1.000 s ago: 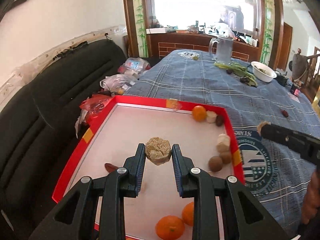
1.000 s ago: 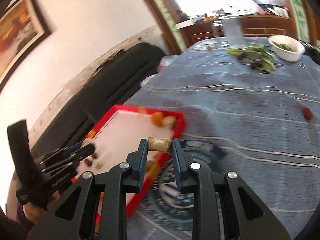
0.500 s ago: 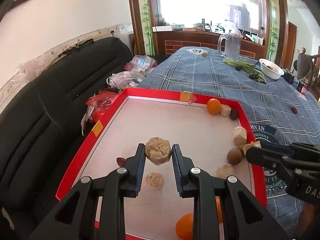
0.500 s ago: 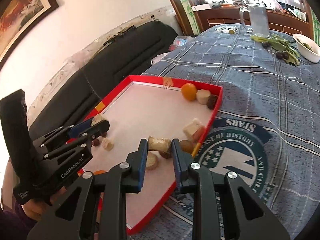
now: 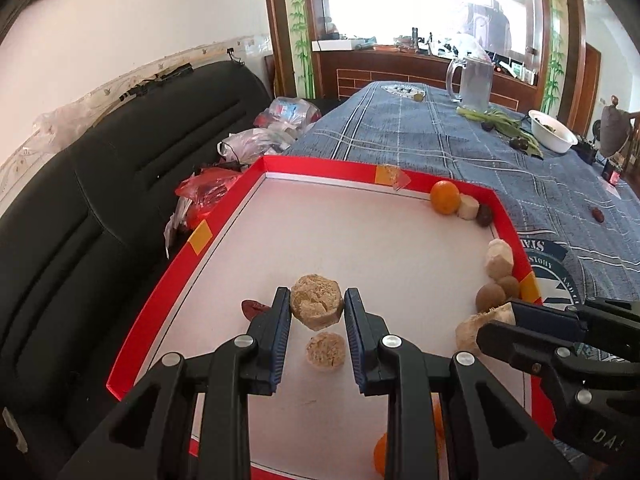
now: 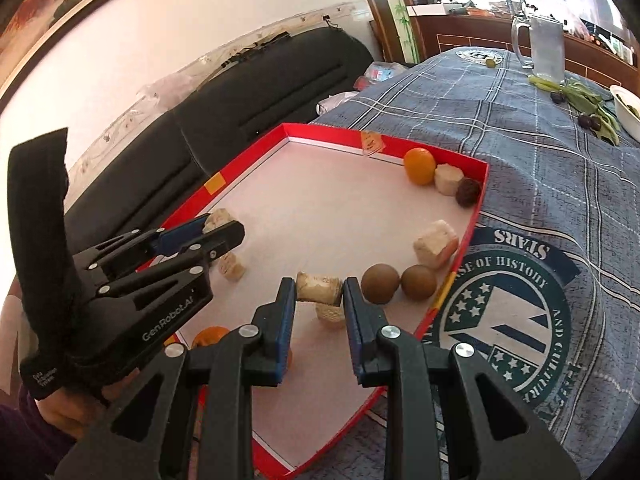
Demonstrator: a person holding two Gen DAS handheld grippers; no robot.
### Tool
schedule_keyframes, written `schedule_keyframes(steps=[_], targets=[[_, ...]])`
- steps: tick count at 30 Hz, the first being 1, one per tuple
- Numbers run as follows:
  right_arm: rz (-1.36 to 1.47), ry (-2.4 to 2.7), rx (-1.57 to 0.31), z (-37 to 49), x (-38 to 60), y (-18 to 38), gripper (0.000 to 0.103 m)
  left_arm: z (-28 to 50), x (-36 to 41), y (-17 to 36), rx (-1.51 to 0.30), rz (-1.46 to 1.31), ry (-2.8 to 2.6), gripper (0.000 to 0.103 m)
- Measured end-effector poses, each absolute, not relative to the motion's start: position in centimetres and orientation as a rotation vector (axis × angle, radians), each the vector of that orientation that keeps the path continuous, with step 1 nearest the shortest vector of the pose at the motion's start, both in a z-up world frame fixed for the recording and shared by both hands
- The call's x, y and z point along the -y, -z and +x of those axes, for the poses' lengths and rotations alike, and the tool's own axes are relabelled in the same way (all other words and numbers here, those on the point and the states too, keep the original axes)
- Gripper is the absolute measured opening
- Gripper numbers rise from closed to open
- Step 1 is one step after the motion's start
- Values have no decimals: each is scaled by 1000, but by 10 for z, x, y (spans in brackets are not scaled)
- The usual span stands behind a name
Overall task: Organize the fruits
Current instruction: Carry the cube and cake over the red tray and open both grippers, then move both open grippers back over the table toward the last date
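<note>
right tool [image 6: 319,294] clenched on cane piece [image 6: 319,289] | long axis crosswise, jaw to jaw

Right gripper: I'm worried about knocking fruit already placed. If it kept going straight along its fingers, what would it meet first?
Probably the pale chunk lying on the red tray just under the right gripper, which is shut on a cut piece; depth is uncertain.

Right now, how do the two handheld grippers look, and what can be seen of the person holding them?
Both the left gripper and the right gripper are black plastic, with two flat fingers lined by ribbed blue pads, triangular cut-outs and silver screw heads. In the right wrist view, the left gripper's body carries white "GenRobot.AI" lettering and a black strap. Below it shows a dark purple sleeve. No cables are visible.
</note>
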State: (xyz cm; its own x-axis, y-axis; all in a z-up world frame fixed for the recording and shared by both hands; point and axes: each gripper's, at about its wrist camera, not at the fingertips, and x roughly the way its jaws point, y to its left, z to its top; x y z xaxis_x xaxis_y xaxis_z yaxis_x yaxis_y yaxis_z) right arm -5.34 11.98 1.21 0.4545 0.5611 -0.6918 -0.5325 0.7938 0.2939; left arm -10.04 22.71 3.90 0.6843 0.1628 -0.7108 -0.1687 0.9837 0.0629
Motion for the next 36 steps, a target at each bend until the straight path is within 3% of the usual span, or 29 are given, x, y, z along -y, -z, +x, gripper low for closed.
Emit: schedule_keyframes(steps=[8, 12, 14, 24, 36], targets=[[4, -667, -879, -52, -126, -8, 27, -98, -225, -34, -816, 14, -202, 27], [0, -672, -883, -51, -125, -8, 34, -97, -222, -33, -825, 25, -206, 42], [16, -677, -880, -51, -123, -10, 49, -96, -222, -33, -830, 34, -210, 50], [97, -633, -826, -43, -88, -22, 53, -95, -211, -33, -839, 55, -223, 74], [190, -455, -805, -10, 0, -21, 53, -95, -188, -53, -778, 54, -137, 79]])
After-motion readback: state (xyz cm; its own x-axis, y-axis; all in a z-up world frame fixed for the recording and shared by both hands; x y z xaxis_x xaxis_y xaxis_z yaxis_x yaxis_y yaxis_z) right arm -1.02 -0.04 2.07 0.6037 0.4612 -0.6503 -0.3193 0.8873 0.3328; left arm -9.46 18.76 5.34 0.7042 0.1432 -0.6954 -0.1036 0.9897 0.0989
